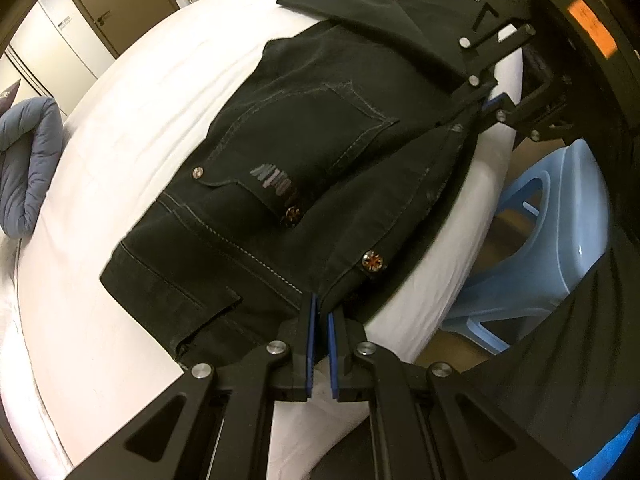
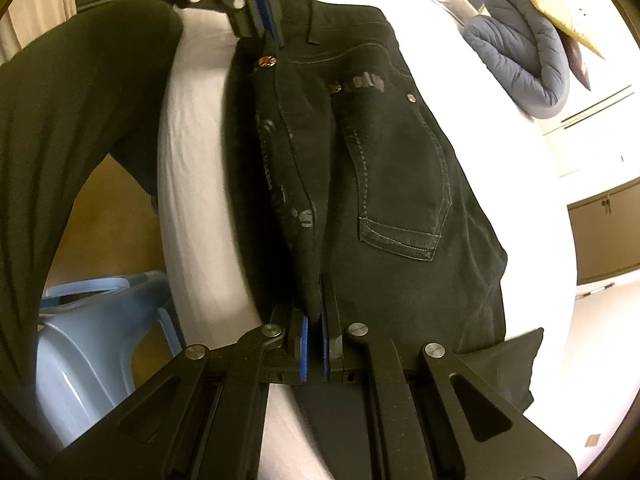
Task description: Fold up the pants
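Black jeans [image 1: 304,148] lie on a white bed [image 1: 140,120], back pockets up, one half lifted and folded over the other. My left gripper [image 1: 320,308] is shut on the waistband corner near a metal button [image 1: 374,261]. My right gripper [image 2: 316,312] is shut on the raised edge of the jeans [image 2: 400,160] further down toward the legs. Each gripper shows in the other's view: the right one in the left wrist view [image 1: 486,102], the left one in the right wrist view [image 2: 266,36]. The pant legs lie folded under the right gripper.
A light blue plastic stool [image 1: 532,240] stands on the floor beside the bed edge; it also shows in the right wrist view [image 2: 92,344]. A grey-blue quilted duvet [image 1: 28,160] lies on the far side of the bed. Brown wardrobe doors [image 1: 116,0] stand behind.
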`<state>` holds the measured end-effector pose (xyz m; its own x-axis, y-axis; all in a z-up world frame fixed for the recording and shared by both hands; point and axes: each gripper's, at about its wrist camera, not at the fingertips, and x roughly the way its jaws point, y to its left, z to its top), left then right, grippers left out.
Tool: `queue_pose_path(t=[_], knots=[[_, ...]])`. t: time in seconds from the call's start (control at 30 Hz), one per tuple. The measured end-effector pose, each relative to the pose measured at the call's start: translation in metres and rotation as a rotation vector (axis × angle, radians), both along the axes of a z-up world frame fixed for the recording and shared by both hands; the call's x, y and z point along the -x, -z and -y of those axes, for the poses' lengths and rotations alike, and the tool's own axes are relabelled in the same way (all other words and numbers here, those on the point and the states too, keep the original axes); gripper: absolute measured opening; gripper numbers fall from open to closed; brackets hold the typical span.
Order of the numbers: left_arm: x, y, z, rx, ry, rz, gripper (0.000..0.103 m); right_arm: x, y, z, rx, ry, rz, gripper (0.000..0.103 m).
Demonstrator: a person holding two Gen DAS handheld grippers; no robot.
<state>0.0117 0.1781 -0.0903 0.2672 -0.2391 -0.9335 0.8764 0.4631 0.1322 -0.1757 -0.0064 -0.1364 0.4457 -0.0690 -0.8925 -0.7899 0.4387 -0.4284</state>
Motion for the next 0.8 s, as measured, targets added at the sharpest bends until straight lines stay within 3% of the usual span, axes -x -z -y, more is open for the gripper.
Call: queue_pose_path(t=[0.17, 0.3, 0.37, 0.43, 0.53, 0.6, 0.7, 0.8], knots=[[0.005, 0.006, 0.005, -0.005, -0.014, 0.010, 0.006, 0.001, 0.007, 0.000, 0.002, 0.008, 0.007, 0.004], [0.007, 0.020, 0.006, -0.027, -0.048, 0.022, 0.014, 0.002, 0.023, -0.003, 0.037, 0.004, 0.022, 0.007], [0.007, 0.016, 0.004, -0.037, -0.082, 0.038, 0.032, 0.004, 0.027, -0.006, 0.042, 0.024, 0.052, 0.008], [0.007, 0.005, -0.002, -0.040, -0.115, 0.030, 0.057, 0.003, 0.026, -0.005, 0.028, 0.056, 0.061, 0.008], [0.008, -0.022, -0.019, -0.038, -0.152, 0.045, 0.067, -0.001, 0.025, -0.003, -0.009, 0.115, 0.060, 0.009], [0.003, -0.046, -0.027, 0.000, -0.203, 0.050, 0.067, -0.003, 0.025, -0.003, -0.021, 0.143, 0.063, 0.009], [-0.009, -0.078, -0.023, 0.144, -0.285, 0.055, 0.067, -0.003, 0.027, -0.004, -0.021, 0.160, 0.086, 0.009], [-0.025, -0.080, 0.001, 0.264, -0.342, 0.041, 0.067, -0.004, 0.027, -0.003, -0.035, 0.179, 0.099, 0.010]])
